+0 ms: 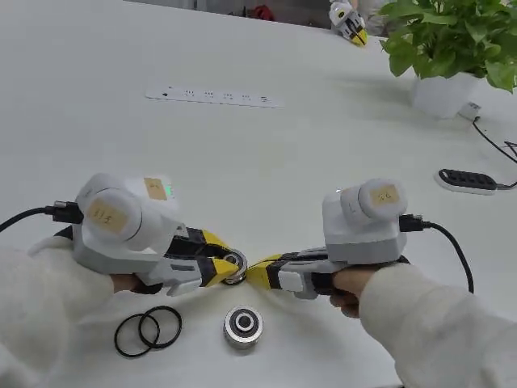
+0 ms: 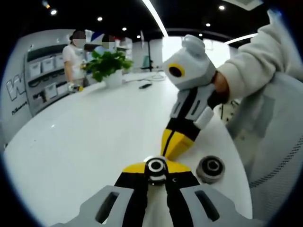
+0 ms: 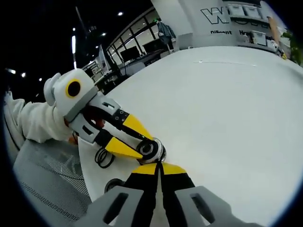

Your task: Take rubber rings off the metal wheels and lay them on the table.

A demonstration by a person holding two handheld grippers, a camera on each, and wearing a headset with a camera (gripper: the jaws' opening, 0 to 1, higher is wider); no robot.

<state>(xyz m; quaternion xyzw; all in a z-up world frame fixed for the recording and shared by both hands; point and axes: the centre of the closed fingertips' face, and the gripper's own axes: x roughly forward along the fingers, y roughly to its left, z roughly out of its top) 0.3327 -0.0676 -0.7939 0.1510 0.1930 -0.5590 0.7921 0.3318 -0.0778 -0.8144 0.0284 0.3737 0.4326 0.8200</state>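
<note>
Broadly, the white table [image 1: 266,153] carries everything. The left gripper [image 1: 222,265] pinches a metal wheel [image 1: 236,263] between its jaws; the right gripper [image 1: 258,273], jaws pressed together, touches that wheel's rim (whether it nips rubber, I cannot tell). A second wheel [image 1: 243,325] and two rubber rings [image 1: 148,330] lie nearby on the table.

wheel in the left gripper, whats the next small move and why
Probably draw the right gripper away to peel the rubber ring off the wheel: the left gripper clamps the wheel, the right gripper's tips are shut at its rim, and two rings lie on the table.
</note>
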